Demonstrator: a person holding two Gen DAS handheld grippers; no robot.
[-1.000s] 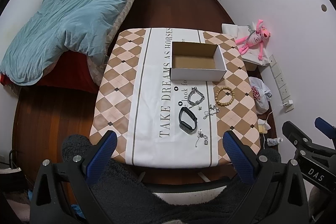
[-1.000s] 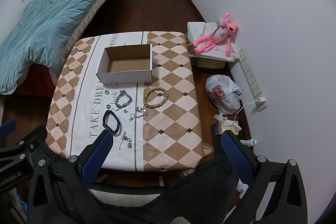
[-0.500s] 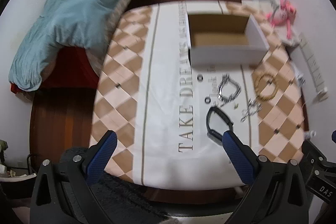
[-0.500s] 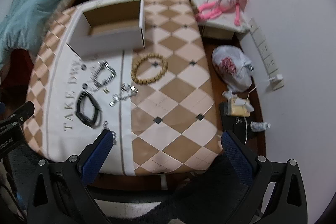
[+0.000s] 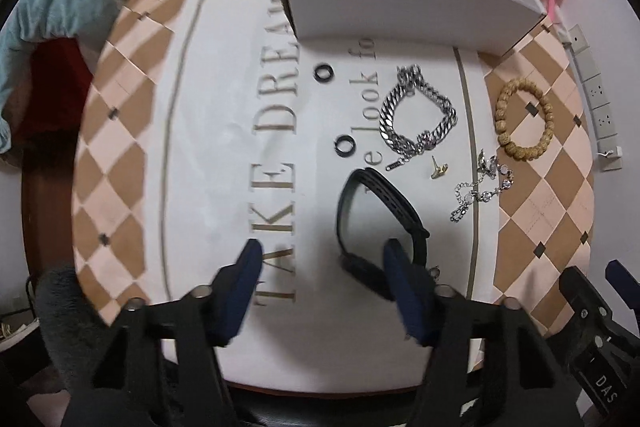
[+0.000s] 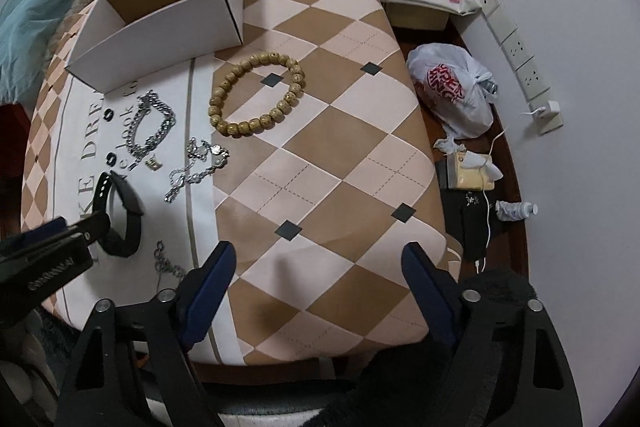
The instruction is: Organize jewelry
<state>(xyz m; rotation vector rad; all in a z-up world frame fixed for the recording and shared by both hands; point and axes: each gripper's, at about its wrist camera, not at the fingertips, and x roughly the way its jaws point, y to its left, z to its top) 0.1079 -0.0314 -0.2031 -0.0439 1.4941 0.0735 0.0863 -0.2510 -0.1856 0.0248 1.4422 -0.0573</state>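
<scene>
While our left gripper [image 5: 322, 269] hangs spread wide, its right finger covers the black band [image 5: 378, 223] (contact unclear). Right view: our right gripper [image 6: 318, 269] gapes over checkered cloth [image 6: 320, 155], wooden bead bracelet [image 6: 256, 93] beside the white box [image 6: 160, 27].

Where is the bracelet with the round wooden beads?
The wooden bead bracelet lies flat on the checkered tablecloth, just in front of the white box and right of the silver chain bracelet.
</scene>
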